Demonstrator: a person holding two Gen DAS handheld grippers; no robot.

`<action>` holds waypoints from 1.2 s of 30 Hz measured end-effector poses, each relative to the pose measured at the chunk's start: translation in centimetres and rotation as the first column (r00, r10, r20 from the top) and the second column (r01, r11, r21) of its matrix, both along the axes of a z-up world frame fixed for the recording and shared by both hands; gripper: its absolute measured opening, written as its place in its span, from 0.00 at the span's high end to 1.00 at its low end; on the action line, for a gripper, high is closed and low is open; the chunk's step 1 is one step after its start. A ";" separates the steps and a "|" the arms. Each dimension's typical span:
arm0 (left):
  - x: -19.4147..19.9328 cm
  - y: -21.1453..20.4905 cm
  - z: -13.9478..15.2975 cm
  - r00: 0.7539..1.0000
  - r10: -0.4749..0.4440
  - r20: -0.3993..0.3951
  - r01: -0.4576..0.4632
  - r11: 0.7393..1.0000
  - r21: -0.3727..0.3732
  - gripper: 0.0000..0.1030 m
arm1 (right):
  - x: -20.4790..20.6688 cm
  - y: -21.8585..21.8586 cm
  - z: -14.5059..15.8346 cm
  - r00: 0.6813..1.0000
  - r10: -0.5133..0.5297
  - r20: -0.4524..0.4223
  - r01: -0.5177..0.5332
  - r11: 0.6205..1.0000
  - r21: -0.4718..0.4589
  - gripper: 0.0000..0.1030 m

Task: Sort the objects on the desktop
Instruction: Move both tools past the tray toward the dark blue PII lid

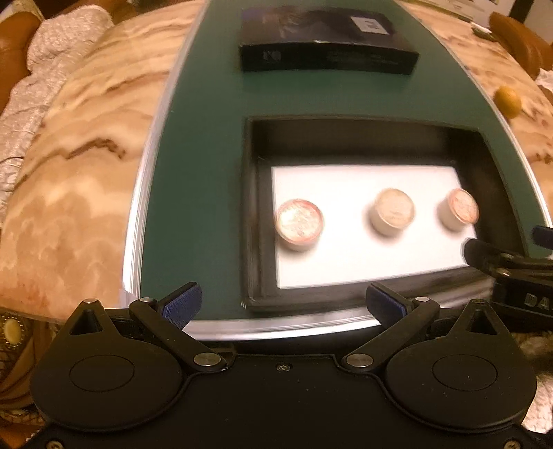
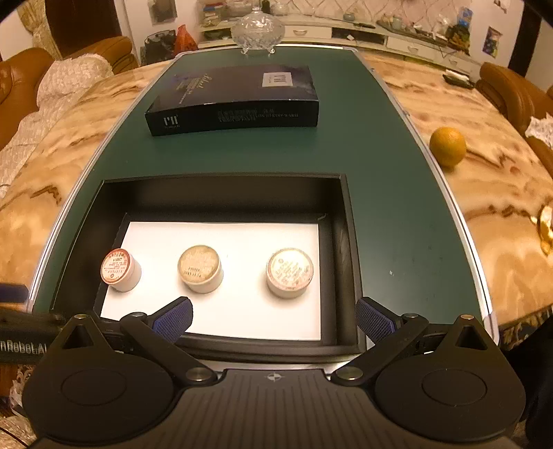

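1. Marbled beige stone forms the table (image 2: 484, 193) in front of you, with a dark green mat (image 2: 387, 179) laid along its middle and edged in silver.
2. Around the table you can see brown leather chairs (image 2: 20, 79), a white quilted cover (image 2: 65, 83) on the left, and a cluttered white sideboard (image 2: 349, 31) along the far wall.
3. On the far end of the mat stands a cut-glass lidded bowl (image 2: 257, 29); an orange fruit (image 2: 447, 146) sits on the bare stone off the mat's right edge.
4. A closed dark flat box (image 2: 238, 98) lies on the mat, beyond the tray and apart from it.
5. Nearest you is an open black tray (image 2: 224, 193) with a white liner (image 2: 224, 311).
6. Three small round lidded jars stand upright in a row on the liner, apart from each other: a red-rimmed jar (image 2: 120, 269) on the left, a pale jar (image 2: 200, 268) in the middle, and a wider jar (image 2: 289, 273) on the right.
7. Your right gripper (image 2: 274, 319) hovers at the tray's near edge with its blue-padded fingers (image 2: 172, 319) spread wide and empty.
8. Your left gripper (image 1: 283, 305) sits at the mat's near edge, fingers (image 1: 181, 307) likewise wide apart, holding nothing.
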State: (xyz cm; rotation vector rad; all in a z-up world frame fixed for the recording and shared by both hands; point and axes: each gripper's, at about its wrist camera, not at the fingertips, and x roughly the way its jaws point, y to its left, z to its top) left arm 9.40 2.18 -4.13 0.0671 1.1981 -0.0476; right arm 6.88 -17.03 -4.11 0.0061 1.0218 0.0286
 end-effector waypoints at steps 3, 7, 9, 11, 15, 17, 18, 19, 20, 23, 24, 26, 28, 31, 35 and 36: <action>0.8 0.7 0.5 0.999 0.022 0.026 -0.022 1.000 0.003 0.00 | 0.5 0.0 0.6 1.000 0.016 0.017 -0.016 1.000 -0.012 0.00; 2.2 1.4 1.5 0.997 0.044 0.066 -0.045 0.999 0.012 0.00 | 1.8 -0.7 1.5 0.999 0.019 0.048 -0.018 1.000 -0.013 0.00; 3.0 1.5 2.0 0.995 0.045 0.090 -0.047 0.999 0.021 0.00 | 2.7 -1.6 1.9 0.997 -0.004 0.081 0.004 1.000 0.009 0.00; 3.9 1.6 2.2 0.993 0.048 0.106 -0.052 0.998 0.038 0.00 | 3.8 -2.8 2.2 0.992 -0.033 0.121 0.026 0.998 0.058 0.00; 6.3 1.4 2.1 0.989 0.041 0.143 -0.052 0.996 0.077 0.00 | 6.9 -5.0 1.9 0.993 -0.042 0.109 0.027 0.990 0.138 0.00; 7.8 1.3 1.8 0.985 0.034 0.169 -0.051 0.994 0.097 0.00 | 8.6 -5.4 1.6 0.996 -0.011 0.085 0.000 0.992 0.125 0.00; 8.8 1.2 1.5 0.986 0.036 0.166 -0.053 0.993 0.104 0.00 | 9.4 -5.5 1.5 0.997 -0.001 0.079 -0.008 0.995 0.104 0.00; 9.6 1.2 1.2 0.986 0.035 0.165 -0.052 0.994 0.099 0.00 | 10.2 -5.5 1.4 0.997 0.012 0.073 -0.018 0.997 0.079 0.00; 10.4 1.2 1.0 0.986 0.033 0.166 -0.048 0.995 0.089 0.00 | 10.8 -5.5 1.5 0.997 0.028 0.068 -0.032 0.997 0.064 0.00; 13.2 1.3 0.7 0.985 0.038 0.169 -0.050 0.997 0.064 0.00 | 13.0 -5.6 1.6 0.995 0.065 0.080 -0.066 0.998 0.010 0.00; 14.3 1.3 0.7 0.984 0.041 0.176 -0.053 0.997 0.062 0.00 | 14.0 -5.7 1.6 0.995 0.066 0.070 -0.065 0.998 -0.013 0.00; 16.1 1.2 0.6 0.982 0.041 0.186 -0.055 0.996 0.073 0.00 | 16.1 -6.1 1.5 0.995 0.087 0.052 -0.086 0.996 -0.008 0.00; 17.9 1.1 0.5 0.980 0.034 0.197 -0.051 0.995 0.082 0.00 | 18.1 -6.7 1.3 0.993 0.105 0.062 -0.106 0.994 0.015 0.00; 20.6 1.1 0.2 0.979 0.031 0.200 -0.049 0.995 0.084 0.00 | 20.7 -7.5 0.6 0.988 0.139 0.060 -0.141 0.989 0.031 0.00; 23.9 1.4 -0.1 0.978 0.044 0.202 -0.054 0.997 0.048 0.00 | 24.3 -8.7 -0.8 0.989 0.142 0.048 -0.146 0.986 0.084 0.00; 24.7 1.5 -0.2 0.978 0.042 0.205 -0.049 0.998 0.031 0.00 | 25.0 -9.0 -1.2 0.989 0.138 0.050 -0.143 0.984 0.105 0.00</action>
